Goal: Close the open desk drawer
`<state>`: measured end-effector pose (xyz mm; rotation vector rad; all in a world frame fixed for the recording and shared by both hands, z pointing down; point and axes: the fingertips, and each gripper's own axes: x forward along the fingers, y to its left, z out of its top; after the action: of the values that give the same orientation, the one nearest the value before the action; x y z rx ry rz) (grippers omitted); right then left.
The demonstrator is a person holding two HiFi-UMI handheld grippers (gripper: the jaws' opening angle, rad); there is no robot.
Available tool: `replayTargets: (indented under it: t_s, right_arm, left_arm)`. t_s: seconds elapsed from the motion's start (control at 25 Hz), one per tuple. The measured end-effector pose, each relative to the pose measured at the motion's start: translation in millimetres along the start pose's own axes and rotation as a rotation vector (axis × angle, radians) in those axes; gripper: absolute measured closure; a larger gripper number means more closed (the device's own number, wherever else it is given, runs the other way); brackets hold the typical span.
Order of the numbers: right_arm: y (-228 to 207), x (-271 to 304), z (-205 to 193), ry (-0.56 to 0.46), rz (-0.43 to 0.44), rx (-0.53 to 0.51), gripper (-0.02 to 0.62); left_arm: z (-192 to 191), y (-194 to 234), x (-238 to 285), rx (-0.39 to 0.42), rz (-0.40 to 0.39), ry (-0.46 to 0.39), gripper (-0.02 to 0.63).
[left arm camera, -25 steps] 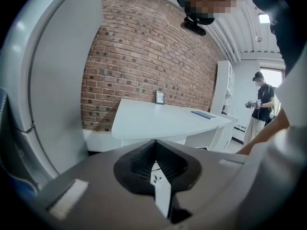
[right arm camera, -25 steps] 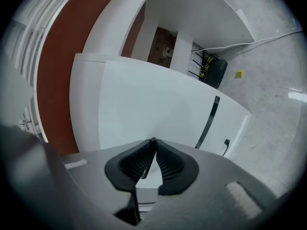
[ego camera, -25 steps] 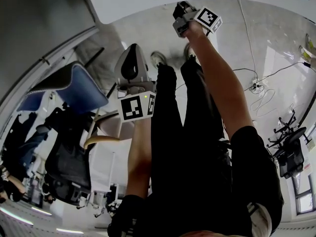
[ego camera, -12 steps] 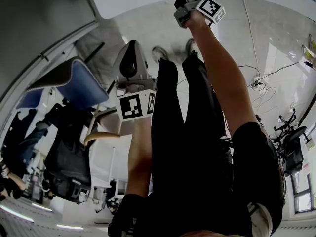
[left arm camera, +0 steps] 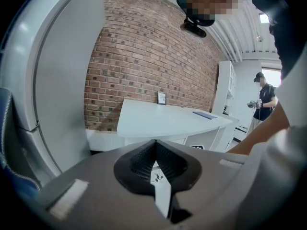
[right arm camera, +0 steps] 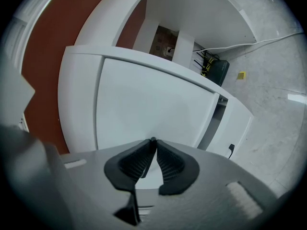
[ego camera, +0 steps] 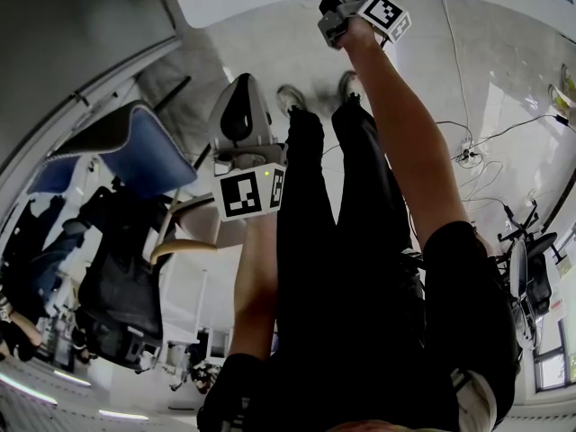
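Ahead-right of the right gripper (right arm camera: 152,142), jaws empty, tips together but starting to open, the drawer (right arm camera: 238,128) stands ajar, so a straight push likely hits the table (right arm camera: 144,95) panel instead, while left gripper (left arm camera: 155,143) jaws sit closed, empty.

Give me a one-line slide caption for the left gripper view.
Left tongs shut and empty, facing a white desk that stands before a brick wall.
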<state>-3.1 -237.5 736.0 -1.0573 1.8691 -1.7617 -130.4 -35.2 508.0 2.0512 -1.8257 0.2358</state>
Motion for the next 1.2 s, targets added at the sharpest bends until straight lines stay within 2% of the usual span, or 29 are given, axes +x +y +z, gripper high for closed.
replayTargets:
  t_s: [0.2,0.52,0.64,0.8,1.0,1.2]
  right_arm:
    - [0,-7,-11,0.009,0.006,0.028,0.482]
    - [-1,-63,-21,0.038,-0.06,-0.011,0.498]
    - [12,-95,-21,0.042,-0.081,-0.041,0.531]
    - [54,-139,-22,0.04,-0.106,-0.135,0.592]
    - [133,-186,-8,0.052,-0.093,-0.267,0.592]
    - [212,-226,8,0.064,-0.103,-0.41,0.592]
  left_arm:
    - [1,1,-9,-0.002,0.004,-0.01,0.589]
    - [18,-9,-20,-0.015,0.005,-0.04,0.589]
    - [35,-15,-28,-0.02,-0.001,-0.073,0.589]
    - [64,-22,-45,-0.01,-0.01,-0.1,0.589]
    - [96,-31,-71,-0.021,-0.016,-0.123,0.589]
    - [144,-44,-110,-0.047,-0.012,-0.166,0.589]
